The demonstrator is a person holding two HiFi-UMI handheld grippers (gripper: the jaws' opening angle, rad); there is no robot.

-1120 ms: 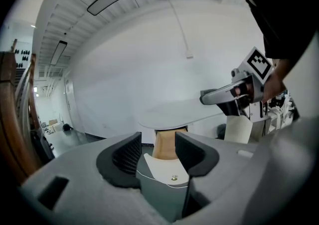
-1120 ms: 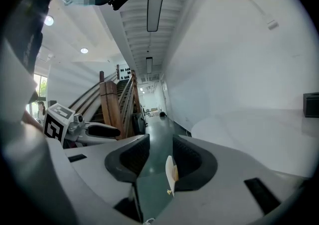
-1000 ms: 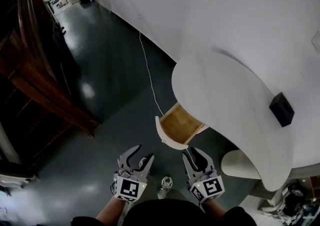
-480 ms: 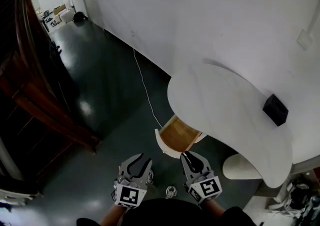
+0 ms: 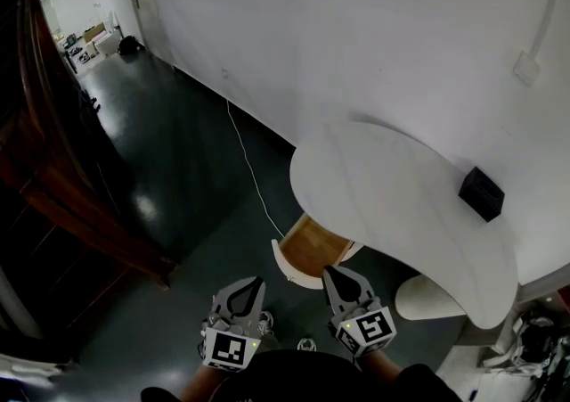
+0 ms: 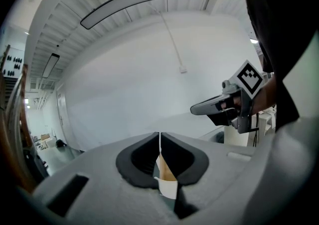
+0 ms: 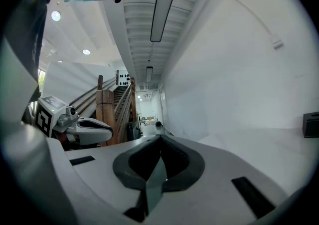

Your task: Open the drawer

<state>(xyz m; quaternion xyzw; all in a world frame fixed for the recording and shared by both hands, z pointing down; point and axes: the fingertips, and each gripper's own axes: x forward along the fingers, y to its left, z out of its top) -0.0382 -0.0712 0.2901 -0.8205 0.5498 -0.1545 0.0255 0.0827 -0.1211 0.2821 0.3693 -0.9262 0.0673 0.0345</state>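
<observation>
Drawer (image 5: pixel 311 244) open, curved front lower left, length running under table (image 5: pixel 401 204)

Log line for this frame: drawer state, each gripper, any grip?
drawer: open under white table | left gripper: shut, empty | right gripper: shut, empty | grip on drawer: none

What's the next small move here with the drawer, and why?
Probably just lower the left claw and right claw away: both are shut on nothing and clear of the drawer, which already stands pulled out from under the white desk.
</observation>
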